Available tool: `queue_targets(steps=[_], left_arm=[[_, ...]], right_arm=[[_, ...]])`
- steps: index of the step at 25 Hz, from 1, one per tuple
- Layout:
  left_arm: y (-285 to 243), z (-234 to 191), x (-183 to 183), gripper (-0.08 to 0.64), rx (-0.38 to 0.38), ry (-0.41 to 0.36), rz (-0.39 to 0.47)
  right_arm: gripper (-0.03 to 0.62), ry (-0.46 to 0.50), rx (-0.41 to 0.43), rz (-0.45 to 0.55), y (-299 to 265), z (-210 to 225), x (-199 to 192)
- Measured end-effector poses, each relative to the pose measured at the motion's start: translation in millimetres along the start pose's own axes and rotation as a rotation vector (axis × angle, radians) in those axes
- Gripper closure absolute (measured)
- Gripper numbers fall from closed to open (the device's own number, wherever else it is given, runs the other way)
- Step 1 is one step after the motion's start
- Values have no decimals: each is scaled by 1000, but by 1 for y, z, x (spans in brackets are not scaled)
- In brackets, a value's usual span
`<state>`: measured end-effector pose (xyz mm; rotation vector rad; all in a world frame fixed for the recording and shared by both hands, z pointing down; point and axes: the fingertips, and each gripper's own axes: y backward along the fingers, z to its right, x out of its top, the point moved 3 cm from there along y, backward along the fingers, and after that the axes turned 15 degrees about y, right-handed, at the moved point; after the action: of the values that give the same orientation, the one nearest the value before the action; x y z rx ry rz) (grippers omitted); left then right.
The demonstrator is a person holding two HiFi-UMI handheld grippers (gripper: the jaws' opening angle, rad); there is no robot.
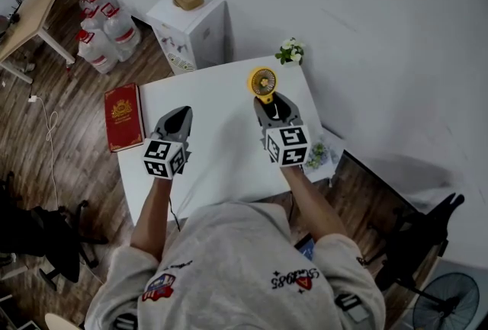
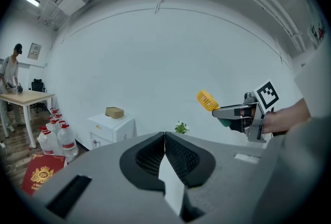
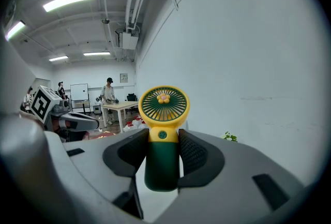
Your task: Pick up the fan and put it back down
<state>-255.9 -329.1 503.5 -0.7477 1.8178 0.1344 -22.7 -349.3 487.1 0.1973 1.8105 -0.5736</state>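
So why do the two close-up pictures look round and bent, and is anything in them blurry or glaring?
Left gripper view: a wide-angle lens bows lines on the wall into arcs and blackens the corners; the mosaic patch on top was added afterwards. Right gripper view: same rounding, bright glare off the ceiling lights, yet the fan is sharp. Head view: dimmer and greyer, hardly bent.

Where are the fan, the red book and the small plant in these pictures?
Fan point(image 3: 163, 106), right gripper view, on its round yellow grille.
Book point(image 1: 124, 116), head view, middle of its red cover.
Plant point(image 1: 290, 51), head view, on its leaves and white flowers.
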Motion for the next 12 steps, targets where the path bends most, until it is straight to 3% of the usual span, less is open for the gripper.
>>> queue_targets(steps=[6,12], left_arm=[[-3,5,-4,555,-9,0,-10],[-3,9,-12,555,-4,6,-21]], right_arm=[[410,12,-29,-23,6,16,-9],[410,-20,-87,-116,6,47,-55]])
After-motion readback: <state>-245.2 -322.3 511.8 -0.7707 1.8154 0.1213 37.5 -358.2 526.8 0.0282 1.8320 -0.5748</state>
